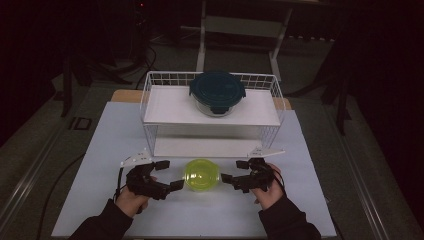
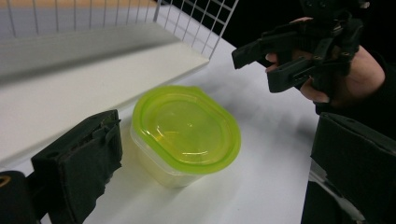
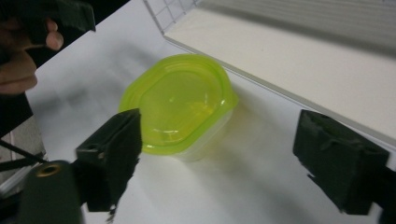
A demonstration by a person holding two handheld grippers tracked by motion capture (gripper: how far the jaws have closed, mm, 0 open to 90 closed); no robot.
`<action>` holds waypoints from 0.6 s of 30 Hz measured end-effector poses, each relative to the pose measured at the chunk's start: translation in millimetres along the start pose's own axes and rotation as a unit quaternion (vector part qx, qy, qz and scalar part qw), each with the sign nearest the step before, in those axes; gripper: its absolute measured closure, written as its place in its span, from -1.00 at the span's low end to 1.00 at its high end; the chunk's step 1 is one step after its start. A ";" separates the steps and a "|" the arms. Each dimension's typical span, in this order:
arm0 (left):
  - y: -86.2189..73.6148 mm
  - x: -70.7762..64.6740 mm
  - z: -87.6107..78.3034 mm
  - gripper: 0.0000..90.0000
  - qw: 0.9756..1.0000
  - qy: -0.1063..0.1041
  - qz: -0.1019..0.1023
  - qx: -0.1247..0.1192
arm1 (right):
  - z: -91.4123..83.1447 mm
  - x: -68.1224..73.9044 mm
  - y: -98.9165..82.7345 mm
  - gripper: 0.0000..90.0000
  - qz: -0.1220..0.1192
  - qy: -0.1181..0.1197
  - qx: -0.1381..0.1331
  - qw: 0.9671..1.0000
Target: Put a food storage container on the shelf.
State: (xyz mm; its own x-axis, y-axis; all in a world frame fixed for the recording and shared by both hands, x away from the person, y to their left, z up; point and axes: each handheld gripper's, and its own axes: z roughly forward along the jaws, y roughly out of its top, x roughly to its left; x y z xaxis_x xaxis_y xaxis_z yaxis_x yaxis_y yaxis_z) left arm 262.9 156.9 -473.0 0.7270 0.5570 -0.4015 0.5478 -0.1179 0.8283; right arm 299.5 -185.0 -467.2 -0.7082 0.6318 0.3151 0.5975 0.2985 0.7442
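Observation:
A small clear tub with a yellow-green lid point(image 1: 201, 175) stands on the white table just in front of the wire rack. My left gripper point(image 1: 172, 175) is open to the left of it, its jaws wide and pointing at the tub. My right gripper point(image 1: 231, 171) is open to the right, also facing it. In the left gripper view the tub point(image 2: 187, 130) sits ahead between my own wide jaws, untouched, with the right gripper point(image 2: 256, 70) beyond it. In the right gripper view the tub point(image 3: 180, 105) lies ahead of the left jaw, apart from both pads.
A white wire rack point(image 1: 150, 100) with two white shelves stands behind the tub. On its top shelf sits a round glass container with a dark teal lid point(image 1: 217, 92). Bare white table point(image 1: 100, 200) lies at the front and sides. The room around is dark.

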 end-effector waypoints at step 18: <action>-3.3 36.9 39.5 -0.24 0.979 0.015 -0.189 0.078 | 39.0 -18.1 -6.2 -0.09 0.191 0.058 0.040 0.979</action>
State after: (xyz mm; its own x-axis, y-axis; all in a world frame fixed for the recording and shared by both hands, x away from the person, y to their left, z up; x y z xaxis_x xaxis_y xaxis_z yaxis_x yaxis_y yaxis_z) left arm 304.2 145.4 -505.9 0.4493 0.6080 -0.6546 0.8334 -0.0212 0.5523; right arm 323.3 -170.3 -500.5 -0.4616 0.6245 0.6300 0.8518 0.1136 0.5115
